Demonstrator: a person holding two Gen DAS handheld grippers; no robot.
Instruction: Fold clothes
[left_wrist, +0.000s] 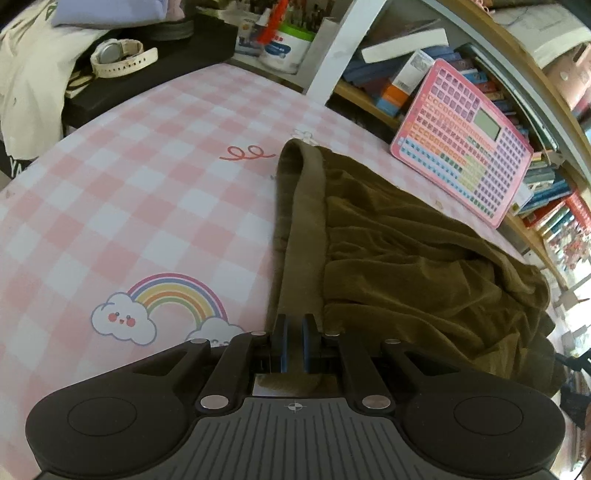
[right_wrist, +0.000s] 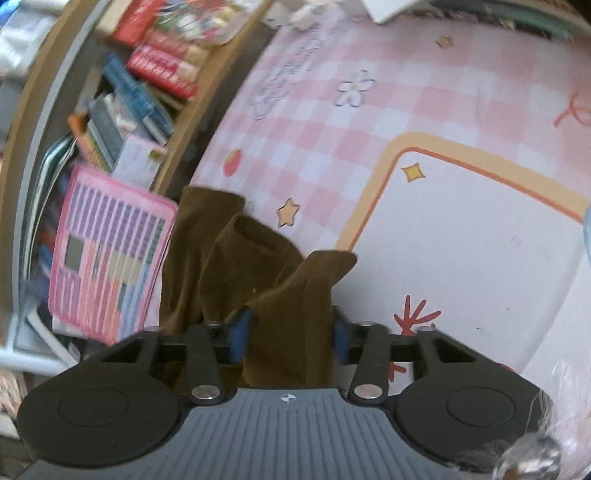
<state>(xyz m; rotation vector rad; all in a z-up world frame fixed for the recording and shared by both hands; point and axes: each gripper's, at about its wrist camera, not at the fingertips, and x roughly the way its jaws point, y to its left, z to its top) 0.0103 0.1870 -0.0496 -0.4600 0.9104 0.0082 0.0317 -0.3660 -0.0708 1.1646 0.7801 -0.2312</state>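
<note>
An olive-brown velvety garment (left_wrist: 406, 266) lies bunched on the pink checked table cover (left_wrist: 155, 192). Its waistband (left_wrist: 303, 229) runs straight toward my left gripper (left_wrist: 294, 332), which is shut on the band's near end. In the right wrist view, the same brown garment (right_wrist: 236, 258) hangs in folds, with cuffed ends pointing away. My right gripper (right_wrist: 290, 325) has its jaws set wide apart with a thick fold of the cloth (right_wrist: 295, 325) between the blue pads (right_wrist: 238, 332).
A pink toy keyboard (left_wrist: 465, 147) leans against a bookshelf (left_wrist: 546, 206) at the table's far edge; it also shows in the right wrist view (right_wrist: 107, 254). A white watch (left_wrist: 122, 59) lies on a black box at the back left, beside a cream garment (left_wrist: 33, 74).
</note>
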